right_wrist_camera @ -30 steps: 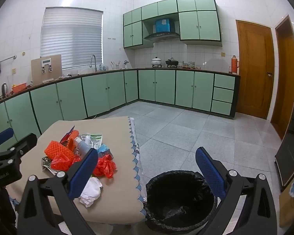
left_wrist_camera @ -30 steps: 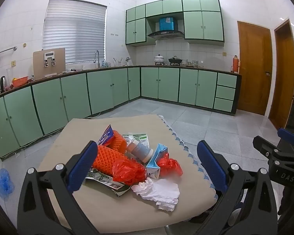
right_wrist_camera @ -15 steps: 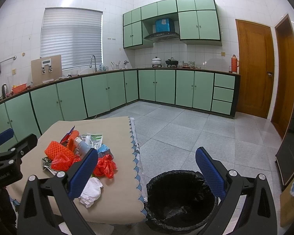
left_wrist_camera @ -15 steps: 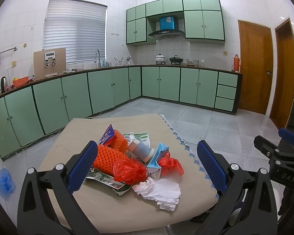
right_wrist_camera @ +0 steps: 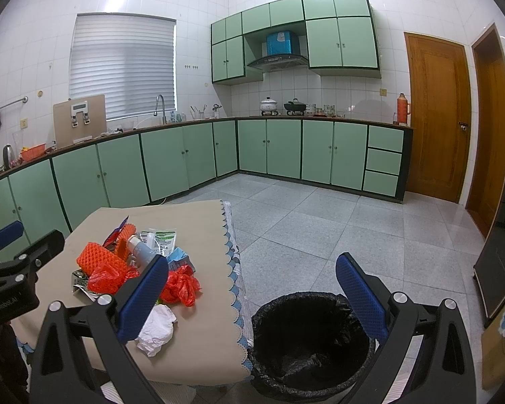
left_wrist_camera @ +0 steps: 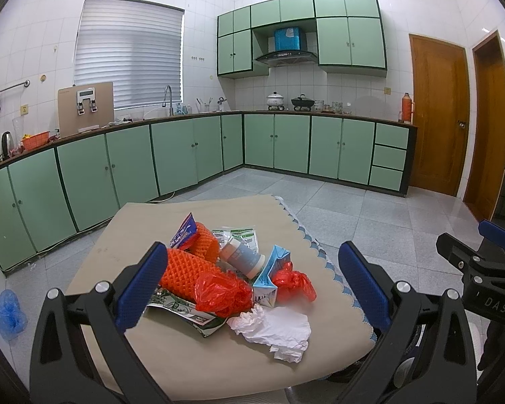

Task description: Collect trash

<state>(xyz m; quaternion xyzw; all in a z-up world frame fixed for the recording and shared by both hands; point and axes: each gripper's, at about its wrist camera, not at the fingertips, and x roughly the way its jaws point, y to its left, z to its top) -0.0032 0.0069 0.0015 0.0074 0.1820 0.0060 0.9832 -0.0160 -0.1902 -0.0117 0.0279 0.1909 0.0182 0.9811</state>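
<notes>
A heap of trash lies on the beige table (left_wrist_camera: 219,360): orange foam nets (left_wrist_camera: 181,267), red plastic bags (left_wrist_camera: 222,294), a blue-grey bottle (left_wrist_camera: 240,257), a small blue carton (left_wrist_camera: 269,277), printed wrappers (left_wrist_camera: 181,311) and crumpled white tissue (left_wrist_camera: 276,328). My left gripper (left_wrist_camera: 252,284) hangs open above the table's near edge, the heap framed between its blue pads, apart from it. My right gripper (right_wrist_camera: 252,298) is open too, over the gap between the table (right_wrist_camera: 198,353) and a black-lined bin (right_wrist_camera: 309,340) on the floor. The same tissue (right_wrist_camera: 156,328) lies beside its left pad.
The other gripper (left_wrist_camera: 481,269) shows at the right edge of the left wrist view. Green cabinets (right_wrist_camera: 185,161) line the far walls, wooden doors (right_wrist_camera: 434,118) stand at the right, and grey tiled floor (right_wrist_camera: 320,229) stretches beyond the table. A blue bag (left_wrist_camera: 6,308) lies on the floor at left.
Both grippers stay open; the views shift only very slightly, with the trash heap appearing a touch nearer in the left wrist view.
</notes>
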